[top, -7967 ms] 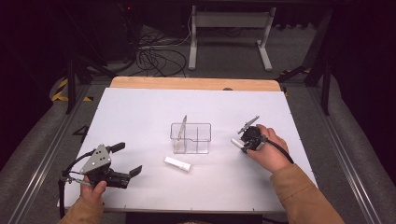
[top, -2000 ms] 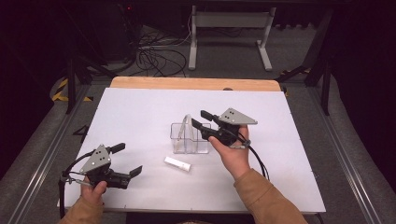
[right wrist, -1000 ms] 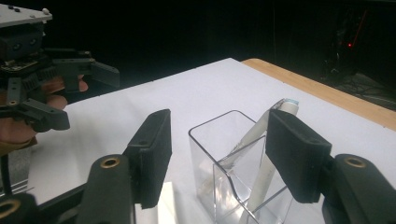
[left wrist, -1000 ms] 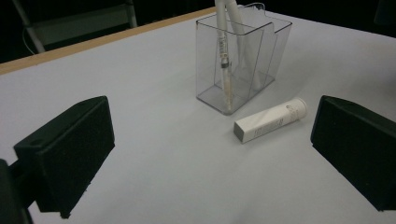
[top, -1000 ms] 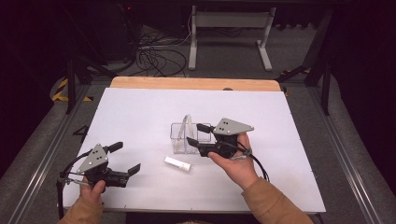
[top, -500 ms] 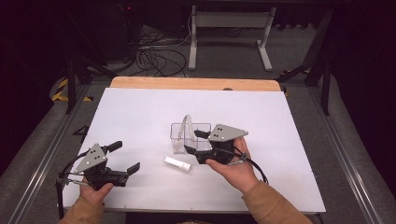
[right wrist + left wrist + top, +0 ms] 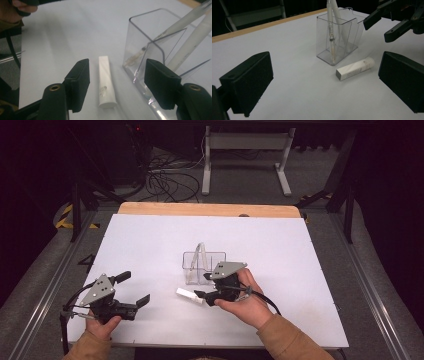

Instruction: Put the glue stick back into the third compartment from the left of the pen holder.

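Near the front edge of the table [image 7: 150, 235], toward its left corner, the left gripper [image 7: 132, 290] rests with its jaws spread and nothing between them. Farther in, near the middle, the right gripper [image 7: 203, 287] is lowered over the white tube [image 7: 189, 295], jaws apart on either side without pressing it. Just beyond the tube stands the clear holder [image 7: 203, 268] with two pens [image 7: 331, 27] leaning inside.

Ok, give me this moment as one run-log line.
right tongs: open, astride white tube, no contact | tube: flat on table beside clear holder | left tongs: open, idle
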A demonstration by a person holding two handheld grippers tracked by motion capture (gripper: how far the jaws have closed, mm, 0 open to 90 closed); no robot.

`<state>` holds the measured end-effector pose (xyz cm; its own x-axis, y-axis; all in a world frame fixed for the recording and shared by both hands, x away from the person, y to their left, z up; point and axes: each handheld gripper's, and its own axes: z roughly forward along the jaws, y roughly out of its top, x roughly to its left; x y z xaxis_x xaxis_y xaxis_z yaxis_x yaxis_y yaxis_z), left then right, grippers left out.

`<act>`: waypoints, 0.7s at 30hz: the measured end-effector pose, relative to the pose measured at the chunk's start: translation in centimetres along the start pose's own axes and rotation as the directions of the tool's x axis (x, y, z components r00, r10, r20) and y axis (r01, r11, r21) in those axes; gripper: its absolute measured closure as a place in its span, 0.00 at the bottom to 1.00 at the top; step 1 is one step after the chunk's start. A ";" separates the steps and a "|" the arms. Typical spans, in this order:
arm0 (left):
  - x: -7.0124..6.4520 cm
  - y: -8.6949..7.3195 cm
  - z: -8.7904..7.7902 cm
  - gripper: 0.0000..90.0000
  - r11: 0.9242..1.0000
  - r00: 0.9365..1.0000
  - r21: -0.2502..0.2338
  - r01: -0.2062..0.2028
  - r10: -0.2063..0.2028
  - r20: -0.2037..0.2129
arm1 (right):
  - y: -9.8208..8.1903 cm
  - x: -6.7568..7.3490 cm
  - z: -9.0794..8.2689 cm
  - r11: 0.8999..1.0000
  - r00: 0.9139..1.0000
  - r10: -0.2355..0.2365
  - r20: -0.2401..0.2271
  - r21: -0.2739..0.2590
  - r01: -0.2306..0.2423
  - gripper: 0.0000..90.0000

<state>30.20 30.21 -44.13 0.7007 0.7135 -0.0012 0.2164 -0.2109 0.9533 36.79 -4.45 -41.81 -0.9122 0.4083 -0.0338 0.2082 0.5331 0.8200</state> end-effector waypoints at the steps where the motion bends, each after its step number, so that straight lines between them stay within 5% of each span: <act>1: 0.0 0.0 0.0 0.00 1.000 1.000 0.000 0.000 0.000 0.000 | -0.1 0.0 0.2 1.000 1.000 -0.001 -0.003 0.017 0.001 0.43; 10: 0.0 0.0 0.0 0.01 1.000 1.000 0.007 -0.007 0.007 -0.001 | -0.8 0.1 1.7 0.993 1.000 -0.016 -0.020 0.118 0.018 0.43; 21: 0.0 0.0 0.0 0.01 1.000 1.000 0.008 -0.010 0.010 0.000 | -1.5 0.4 3.7 0.971 0.998 -0.045 -0.045 0.234 0.054 0.43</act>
<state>30.25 30.20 -44.15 0.7031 0.7110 0.0082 0.2147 -0.2233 0.9508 37.38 -2.31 -45.14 -0.9355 0.3504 -0.0446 0.2356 0.7131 0.6603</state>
